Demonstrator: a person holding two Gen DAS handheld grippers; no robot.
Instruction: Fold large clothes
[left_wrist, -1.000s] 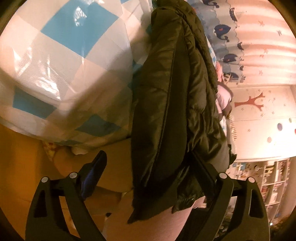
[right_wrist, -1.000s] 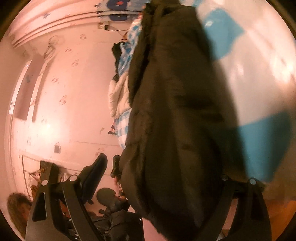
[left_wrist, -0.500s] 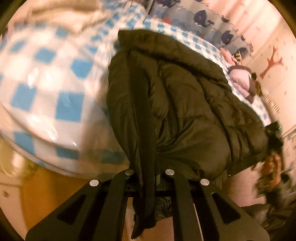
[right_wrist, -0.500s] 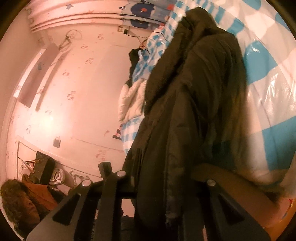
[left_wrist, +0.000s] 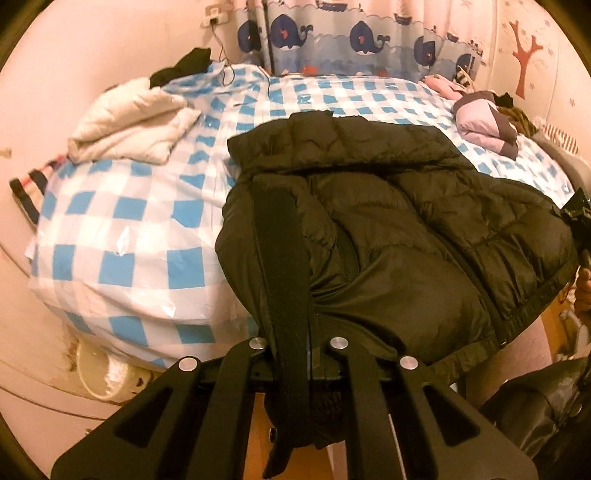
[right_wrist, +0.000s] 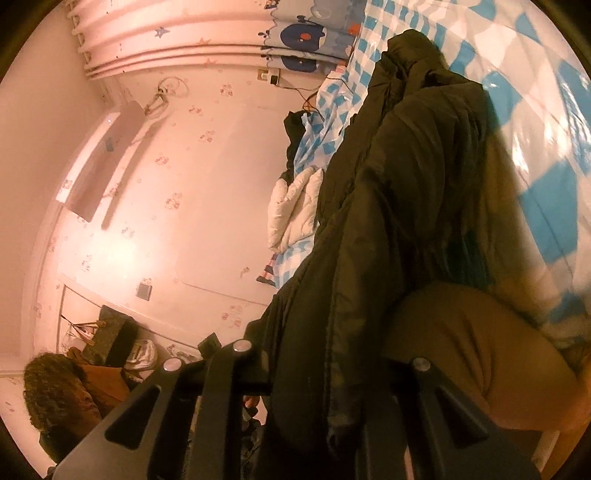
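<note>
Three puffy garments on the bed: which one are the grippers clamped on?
The dark jacket, hem hanging off the bed's near edge. The white one lies far left, the lilac one far right, both untouched.

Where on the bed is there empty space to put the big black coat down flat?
The widest bare checkered sheet lies left of the black coat, below the white folded quilt. Another strip runs between the coat and the whale curtain. The right end is crowded by the lilac bundle.

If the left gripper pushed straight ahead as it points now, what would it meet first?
The dark puffer jacket that the left gripper already clamps; beyond it, probably the checkered bed cover.
</note>
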